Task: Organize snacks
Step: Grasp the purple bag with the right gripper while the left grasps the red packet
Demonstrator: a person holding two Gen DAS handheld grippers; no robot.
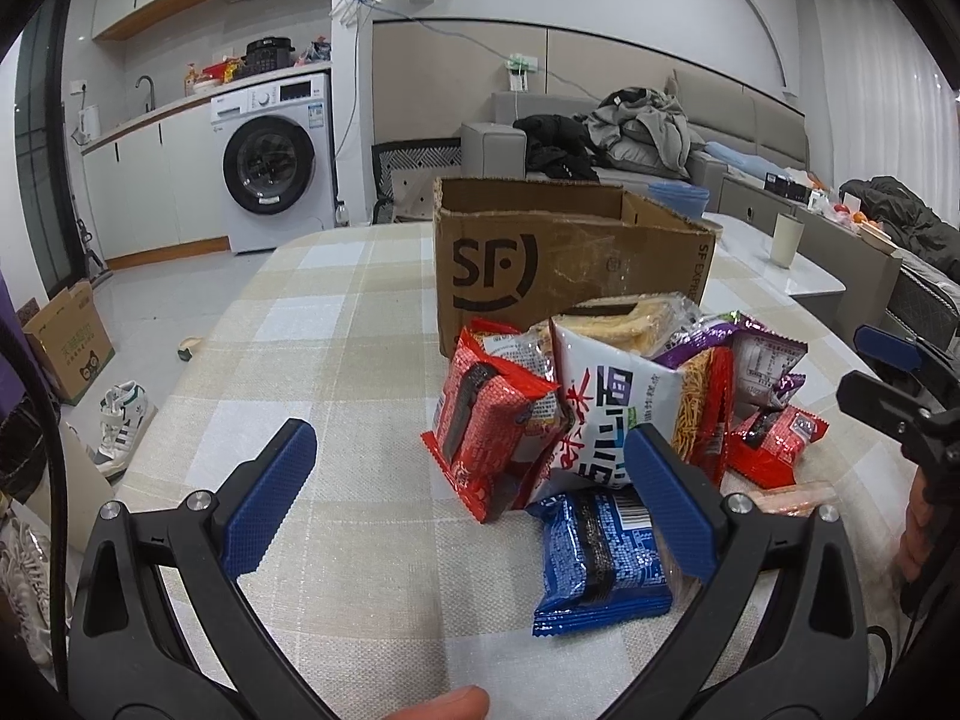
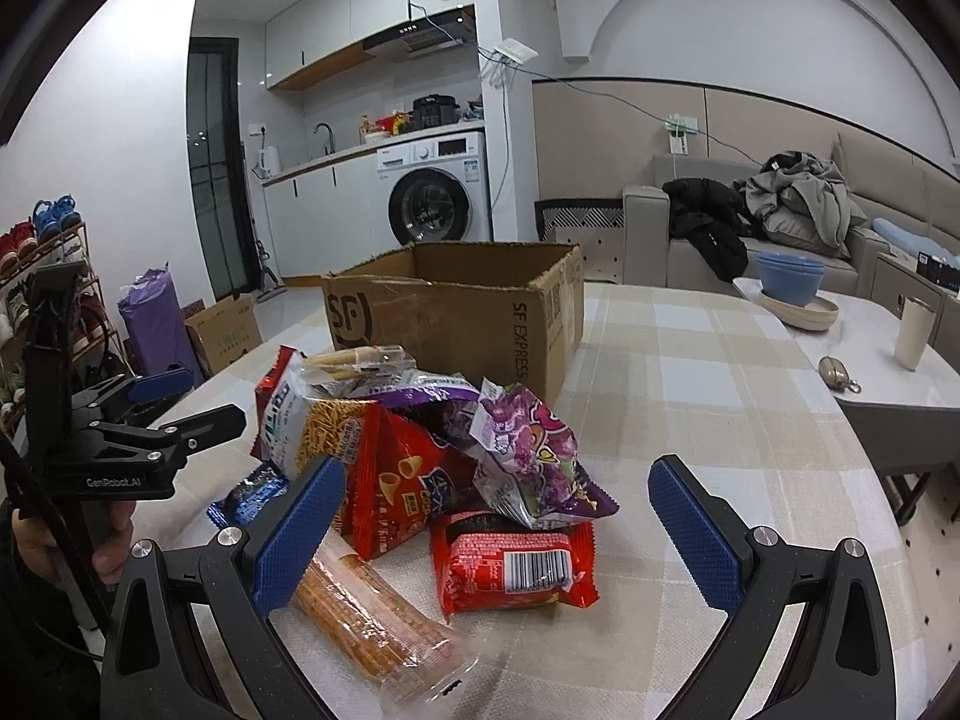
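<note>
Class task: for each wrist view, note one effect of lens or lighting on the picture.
Left wrist view: fisheye bends the washing machine and walls, with black corners. Right wrist view: ceiling lights glare on the cabinets, and the purple packet shines.

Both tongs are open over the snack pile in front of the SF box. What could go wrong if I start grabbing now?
1. The snack pile is overlapped: pulling the purple packet may drag the red packet below.
2. The right tongs could crush the clear-wrapped biscuit stick.
3. The left tongs and right tongs are close and might collide.
</note>
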